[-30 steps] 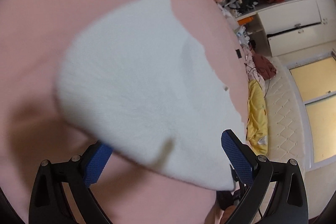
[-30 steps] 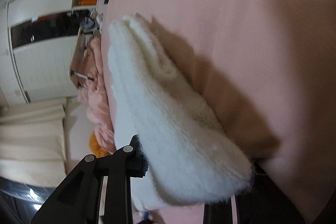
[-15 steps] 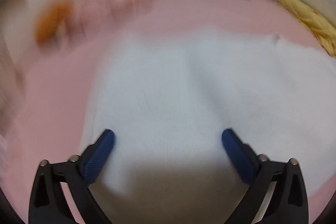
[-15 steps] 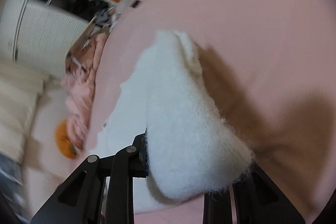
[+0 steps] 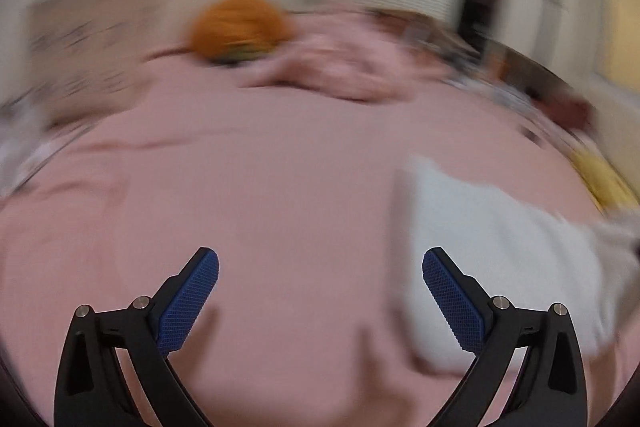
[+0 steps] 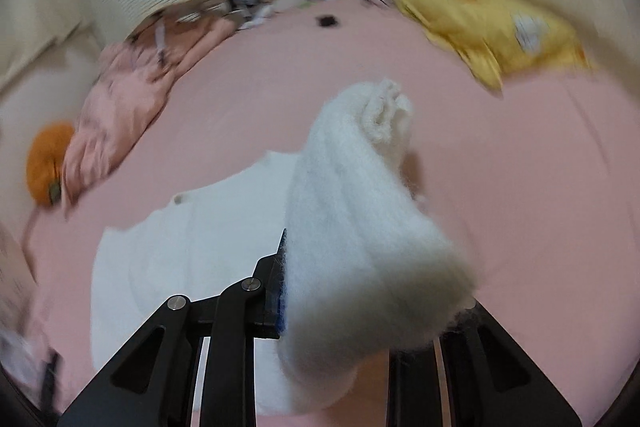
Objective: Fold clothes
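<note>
Right gripper (image 6: 372, 291) has its jaws clamped on a bunched fold of the fluffy white knit garment (image 6: 360, 211) — the rest lies flat mid-bed on the pink bedsheet (image 6: 520, 167). Left gripper (image 5: 320, 283) — jaws wide apart, holding nothing, above bare sheet just beside the garment.

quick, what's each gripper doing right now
left gripper: open, holding nothing.
right gripper: shut on the white fluffy garment.
</note>
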Motion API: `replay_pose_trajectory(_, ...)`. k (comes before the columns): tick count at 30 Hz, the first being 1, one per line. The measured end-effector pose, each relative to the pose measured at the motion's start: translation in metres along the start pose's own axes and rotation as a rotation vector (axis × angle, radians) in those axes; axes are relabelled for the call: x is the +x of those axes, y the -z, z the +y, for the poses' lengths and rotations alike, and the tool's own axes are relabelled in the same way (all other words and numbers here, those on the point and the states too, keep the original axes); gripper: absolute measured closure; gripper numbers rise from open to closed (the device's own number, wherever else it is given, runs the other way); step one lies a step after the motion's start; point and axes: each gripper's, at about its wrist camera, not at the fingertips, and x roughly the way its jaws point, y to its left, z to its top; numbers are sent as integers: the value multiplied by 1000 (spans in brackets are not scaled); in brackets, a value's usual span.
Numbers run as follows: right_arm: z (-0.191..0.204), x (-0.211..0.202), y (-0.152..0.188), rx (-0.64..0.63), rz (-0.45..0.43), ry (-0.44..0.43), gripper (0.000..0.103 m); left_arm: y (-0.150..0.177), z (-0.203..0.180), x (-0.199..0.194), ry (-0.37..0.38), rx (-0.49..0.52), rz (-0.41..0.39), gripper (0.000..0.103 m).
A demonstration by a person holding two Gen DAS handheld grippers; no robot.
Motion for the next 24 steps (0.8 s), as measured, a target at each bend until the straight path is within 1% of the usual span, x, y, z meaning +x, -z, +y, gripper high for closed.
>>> replay_pose_trajectory(1,18,-4,-1,-58,-18,11,78,-10,15,5,11,-92,0,1)
replay_pose_trajectory(3,61,-12,-1,-189,-56,21,78,-17,31,8,46,-190,-31,1)
replay_pose_trajectory(5,103,-17,6,-314,-89,18,78,-21,40,14,34,-227,-40,1)
replay_pose_trajectory(6,128,-20,13,-388,-109,15,78,-22,45,16,31,-242,-27,1)
replay_pose_trajectory(7,148,-22,20,-448,-126,10,78,-20,50,17,45,-268,-18,1)
replay_pose_trajectory(8,169,-24,31,-517,-141,1,78,-21,56,18,68,-307,-15,1)
replay_pose_trajectory(10,210,-22,59,-655,-165,-9,78,-23,67,15,87,-348,-27,1)
replay_pose_trajectory(12,245,-13,95,-790,-161,-21,78,-22,70,8,96,-371,-42,1)
replay_pose_trajectory(15,278,23,156,-980,-67,13,78,-19,78,2,86,-383,-56,1)
replay_pose_trajectory(16,282,32,171,-1037,-61,45,78,-19,80,2,97,-392,-58,1)
replay_pose_trajectory(18,286,31,190,-1117,-115,90,78,-20,83,2,118,-415,-52,1)
replay_pose_trajectory(22,291,4,176,-1106,-210,56,80,-24,87,1,135,-440,-68,1)
replay_pose_trajectory(24,291,8,175,-1099,-164,28,80,-25,88,1,141,-439,-73,1)
